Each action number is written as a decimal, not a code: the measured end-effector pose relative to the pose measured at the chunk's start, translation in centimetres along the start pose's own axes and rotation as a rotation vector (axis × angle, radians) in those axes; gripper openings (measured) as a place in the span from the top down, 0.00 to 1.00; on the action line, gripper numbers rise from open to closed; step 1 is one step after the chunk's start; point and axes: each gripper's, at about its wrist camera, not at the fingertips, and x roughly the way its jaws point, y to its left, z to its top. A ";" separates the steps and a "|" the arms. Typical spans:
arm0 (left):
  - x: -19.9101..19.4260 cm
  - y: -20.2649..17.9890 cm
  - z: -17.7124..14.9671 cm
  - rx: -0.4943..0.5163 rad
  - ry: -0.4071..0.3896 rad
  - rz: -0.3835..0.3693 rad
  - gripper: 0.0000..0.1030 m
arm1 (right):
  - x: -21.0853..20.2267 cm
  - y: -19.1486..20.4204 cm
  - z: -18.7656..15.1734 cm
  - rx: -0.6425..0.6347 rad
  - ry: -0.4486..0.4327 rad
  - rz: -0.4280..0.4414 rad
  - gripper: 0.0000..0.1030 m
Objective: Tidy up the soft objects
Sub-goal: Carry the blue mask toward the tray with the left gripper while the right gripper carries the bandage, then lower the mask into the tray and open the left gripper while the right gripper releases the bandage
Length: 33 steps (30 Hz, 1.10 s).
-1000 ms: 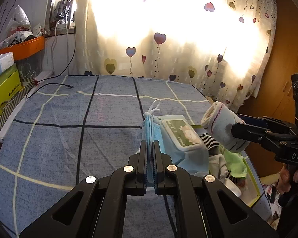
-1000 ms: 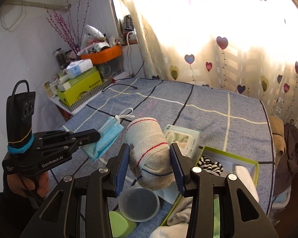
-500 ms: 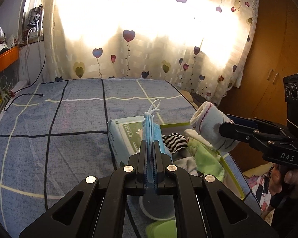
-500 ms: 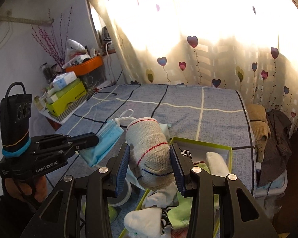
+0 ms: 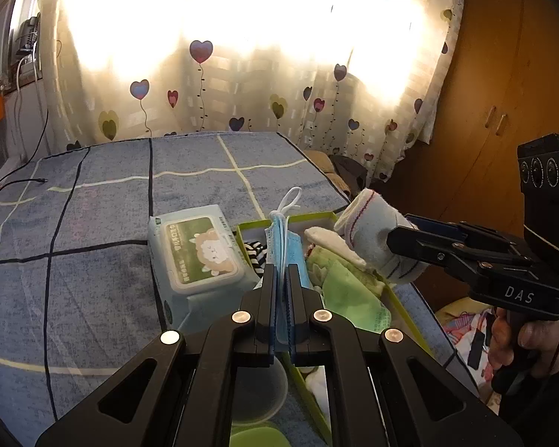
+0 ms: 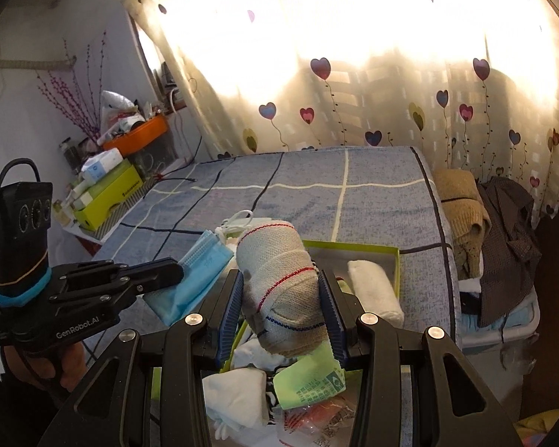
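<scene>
Left wrist view: a bed (image 5: 93,260) covered in a blue sheet with dark and pale grid lines is seen below a sunlit curtain (image 5: 242,74) printed with hearts. A wooden wardrobe (image 5: 503,93) is seen on the right. Near the bed's right edge a green-rimmed box (image 5: 318,217) is set, crowded with soft things: a striped sock (image 5: 255,255), a pale green packet (image 5: 348,296) and a white rolled cloth (image 5: 333,244). A pack of wet wipes (image 5: 197,253) is laid just beside the box, on its left. The left gripper (image 5: 280,273) is held above the box, its jaws pressed together on a blue face mask (image 5: 284,238), which is pinched upright with its white ear loops at the far end. To the right, the right gripper (image 5: 406,247) is held by a hand (image 5: 529,342), its jaws pinching a rolled cream sock (image 5: 372,231) with red and blue stripes.

Right wrist view: the same sock (image 6: 283,283) is clamped between the blue-padded jaws, above the box (image 6: 389,251). The mask (image 6: 197,279) is seen to its left, nearly touching it. Clothes (image 6: 495,231) are heaped past the bed's right side, and a cluttered shelf (image 6: 108,186) is seen at the left.
</scene>
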 end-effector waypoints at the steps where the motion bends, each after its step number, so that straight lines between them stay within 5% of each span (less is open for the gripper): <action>1: 0.2 -0.3 0.0 0.003 0.005 -0.004 0.96 | -0.1 -0.2 -0.2 0.006 0.000 -0.002 0.61; 33: 3.7 -4.8 -2.2 0.003 0.132 -0.062 0.96 | -2.9 -2.3 -8.2 0.150 0.030 -0.052 0.61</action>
